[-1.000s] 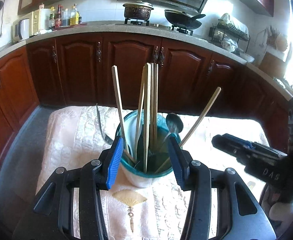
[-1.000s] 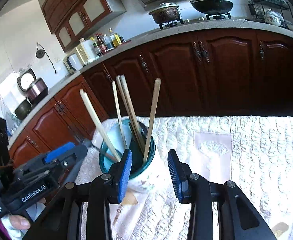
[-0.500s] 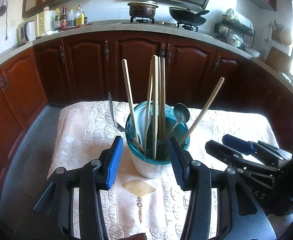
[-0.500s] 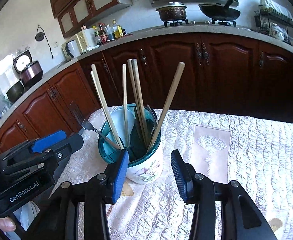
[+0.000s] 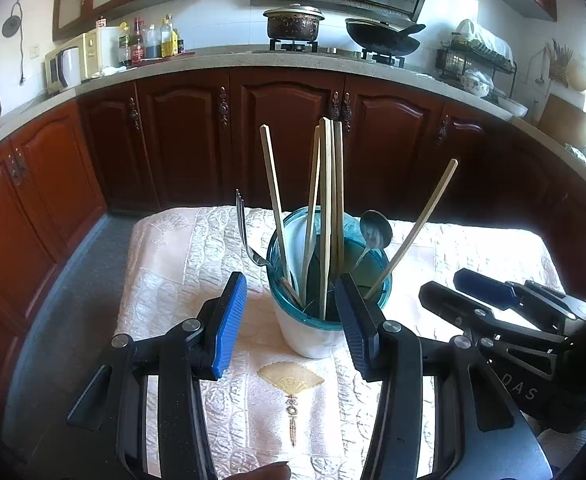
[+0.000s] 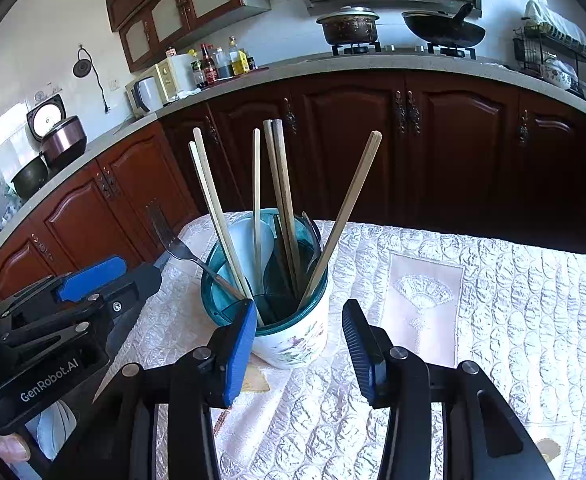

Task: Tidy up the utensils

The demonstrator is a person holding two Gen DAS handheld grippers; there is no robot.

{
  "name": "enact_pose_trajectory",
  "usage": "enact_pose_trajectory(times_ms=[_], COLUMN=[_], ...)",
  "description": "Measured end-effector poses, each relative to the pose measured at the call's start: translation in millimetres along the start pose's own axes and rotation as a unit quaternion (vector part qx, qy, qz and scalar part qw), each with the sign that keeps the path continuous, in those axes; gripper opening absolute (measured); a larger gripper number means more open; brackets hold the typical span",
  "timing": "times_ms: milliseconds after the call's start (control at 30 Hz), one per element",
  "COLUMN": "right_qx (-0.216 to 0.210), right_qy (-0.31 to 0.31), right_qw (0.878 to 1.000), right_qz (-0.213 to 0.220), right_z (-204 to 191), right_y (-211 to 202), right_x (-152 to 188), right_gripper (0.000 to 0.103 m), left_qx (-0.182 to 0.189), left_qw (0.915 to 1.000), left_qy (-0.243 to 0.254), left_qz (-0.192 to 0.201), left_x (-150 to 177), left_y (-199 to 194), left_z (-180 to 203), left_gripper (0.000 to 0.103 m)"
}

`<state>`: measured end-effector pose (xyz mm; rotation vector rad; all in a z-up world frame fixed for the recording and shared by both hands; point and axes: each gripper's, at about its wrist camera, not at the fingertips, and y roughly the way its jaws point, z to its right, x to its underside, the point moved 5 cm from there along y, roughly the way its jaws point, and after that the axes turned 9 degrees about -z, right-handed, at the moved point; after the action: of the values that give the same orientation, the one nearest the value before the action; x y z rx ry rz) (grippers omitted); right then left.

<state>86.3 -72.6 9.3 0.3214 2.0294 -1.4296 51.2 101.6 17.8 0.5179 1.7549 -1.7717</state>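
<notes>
A white flowered utensil cup with a teal rim [image 5: 313, 336] [image 6: 293, 340] stands on the quilted cloth. It holds several wooden chopsticks [image 5: 325, 208] [image 6: 281, 200], a fork [image 5: 245, 236] [image 6: 177, 244] leaning out to the left, and a spoon [image 5: 375, 230]. My left gripper [image 5: 291, 320] is open and empty, just in front of the cup. My right gripper [image 6: 297, 346] is open and empty, close in front of the cup; it also shows in the left wrist view [image 5: 505, 312]. The left gripper shows in the right wrist view [image 6: 73, 304].
A white quilted tablecloth [image 5: 181, 264] [image 6: 493, 300] covers the table. Dark wooden cabinets [image 5: 293, 140] and a counter with a stove, pot and wok lie beyond the table's far edge. Floor lies to the left [image 5: 61, 320].
Both grippers have drawn back from the cup, which now sits farther ahead of the fingers. Both stay open.
</notes>
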Motion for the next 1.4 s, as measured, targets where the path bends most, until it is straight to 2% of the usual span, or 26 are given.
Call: enact_pose_trajectory(times_ms=[1400], right_qx=[-0.002], right_qy=[-0.009], right_qw=[1.0], right_qz=[-0.005], right_z=[-0.5], right_y=[2.6], right_x=[1.2], right_gripper=[0.043], left_qx=[-0.008], left_qw=[1.0], left_qy=[0.0], left_qz=[0.004], left_x=[2.1], left_y=[0.1], left_z=[-0.3], left_gripper=[0.046])
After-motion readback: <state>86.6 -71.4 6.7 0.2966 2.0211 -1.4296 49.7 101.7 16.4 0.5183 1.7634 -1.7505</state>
